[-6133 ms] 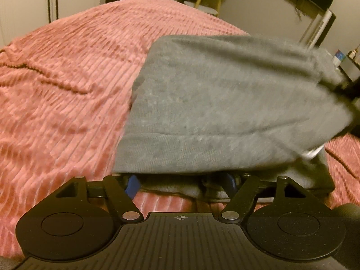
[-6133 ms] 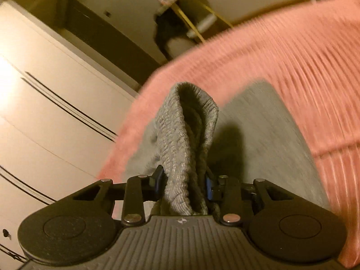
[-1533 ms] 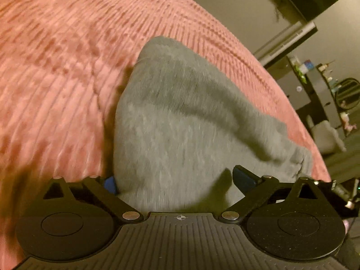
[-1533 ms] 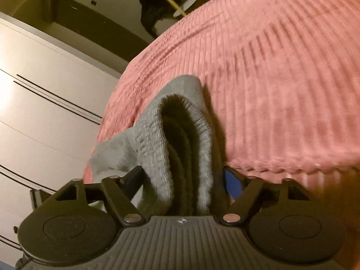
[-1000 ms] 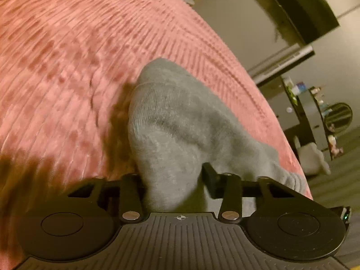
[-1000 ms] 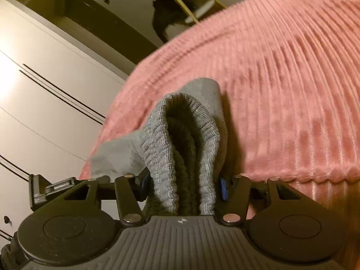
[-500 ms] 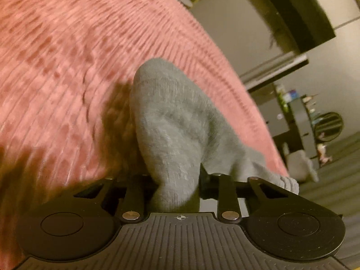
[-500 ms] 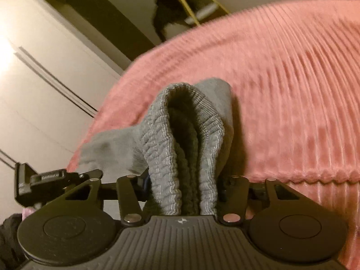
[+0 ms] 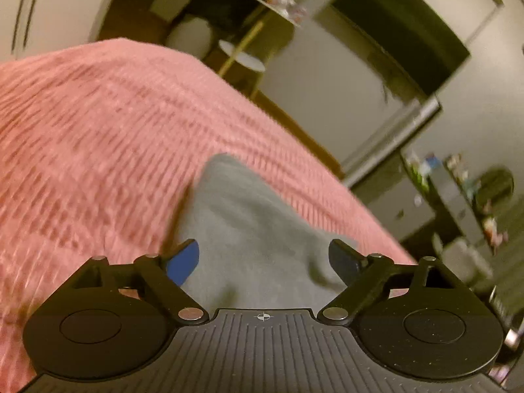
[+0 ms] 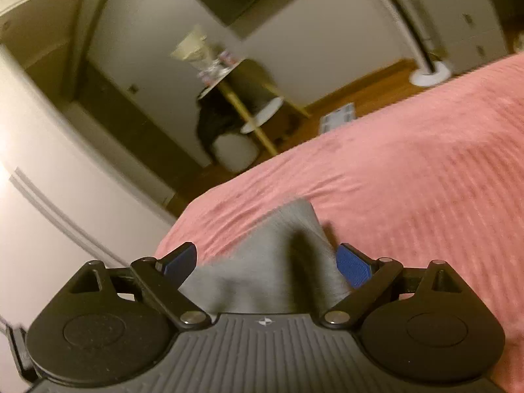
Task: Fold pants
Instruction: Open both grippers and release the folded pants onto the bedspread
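Note:
The grey pants [image 9: 249, 229] lie folded in a small bundle on the pink ribbed bedspread [image 9: 98, 137]. My left gripper [image 9: 263, 258] is open, its jaws spread wide on either side of the bundle. In the right wrist view the pants [image 10: 271, 262] show as a grey heap with a raised fold. My right gripper [image 10: 267, 262] is open too, its blue pads [image 10: 352, 267] apart from the cloth. Both views are blurred by motion.
The bedspread [image 10: 409, 170] fills the area around the pants. Beyond the bed's edge stand a side table with yellow legs [image 10: 249, 114], a white wardrobe [image 10: 49, 180], a dark screen on the wall [image 9: 393, 32] and shelves with small items [image 9: 458, 190].
Both grippers have opened and let go of the pants. Both have tilted up and drawn back a little, so more of the room shows. The bundle now rests flatter on the bed.

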`<state>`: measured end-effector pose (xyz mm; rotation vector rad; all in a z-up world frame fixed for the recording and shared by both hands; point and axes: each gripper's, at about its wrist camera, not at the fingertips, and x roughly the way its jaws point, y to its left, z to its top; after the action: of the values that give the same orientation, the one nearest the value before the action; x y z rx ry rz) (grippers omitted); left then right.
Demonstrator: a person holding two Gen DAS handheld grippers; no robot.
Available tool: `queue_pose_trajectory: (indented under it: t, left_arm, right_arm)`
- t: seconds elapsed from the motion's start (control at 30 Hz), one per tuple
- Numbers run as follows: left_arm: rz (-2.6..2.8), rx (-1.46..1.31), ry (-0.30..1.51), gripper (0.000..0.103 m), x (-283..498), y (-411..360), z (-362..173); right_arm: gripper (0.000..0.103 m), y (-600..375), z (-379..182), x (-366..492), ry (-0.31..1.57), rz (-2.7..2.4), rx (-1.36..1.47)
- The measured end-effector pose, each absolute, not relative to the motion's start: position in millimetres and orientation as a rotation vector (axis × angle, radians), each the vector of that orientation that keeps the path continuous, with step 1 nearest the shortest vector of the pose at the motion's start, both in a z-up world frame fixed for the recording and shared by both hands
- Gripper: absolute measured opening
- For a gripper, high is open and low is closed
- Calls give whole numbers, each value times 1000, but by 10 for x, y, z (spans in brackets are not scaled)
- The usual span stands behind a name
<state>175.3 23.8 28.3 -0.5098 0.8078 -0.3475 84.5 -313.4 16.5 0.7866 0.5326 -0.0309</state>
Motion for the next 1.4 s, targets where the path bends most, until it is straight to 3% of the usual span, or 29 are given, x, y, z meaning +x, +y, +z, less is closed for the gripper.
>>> queue_pose_trajectory:
  t: [0.07, 0.17, 0.23, 0.5, 0.53, 0.63, 0.77, 1.13, 1.4]
  left_arm:
    - [-308, -508, 828, 91, 1594, 201, 135]
    - [-281, -551, 866, 91, 1309, 174, -171]
    - [-248, -552, 869, 91, 1141, 142, -326]
    - [-191, -455, 843, 90, 908, 121, -322]
    - [-182, -449, 842, 89, 930, 110, -322]
    - [-152, -395, 843, 85, 937, 29, -302]
    - [-122, -305, 831, 85, 919, -31, -266]
    - [-79, -285, 885, 89, 978, -14, -433]
    - [-86, -163, 875, 99, 1051, -70, -539]
  right_arm:
    - [92, -3111, 25, 703, 561, -40, 803]
    - [83, -2980, -300, 515, 609, -53, 857]
    - [66, -2884, -525, 468, 633, -44, 906]
    - [64, -2691, -787, 726, 639, -53, 1003]
    - [50, -2656, -791, 763, 638, -67, 992]
    - [38, -2559, -659, 702, 604, -71, 898]
    - [37, -2490, -538, 573, 541, -104, 815]
    - [37, -2329, -699, 662, 645, -181, 612]
    - [37, -2320, -711, 621, 650, -189, 580]
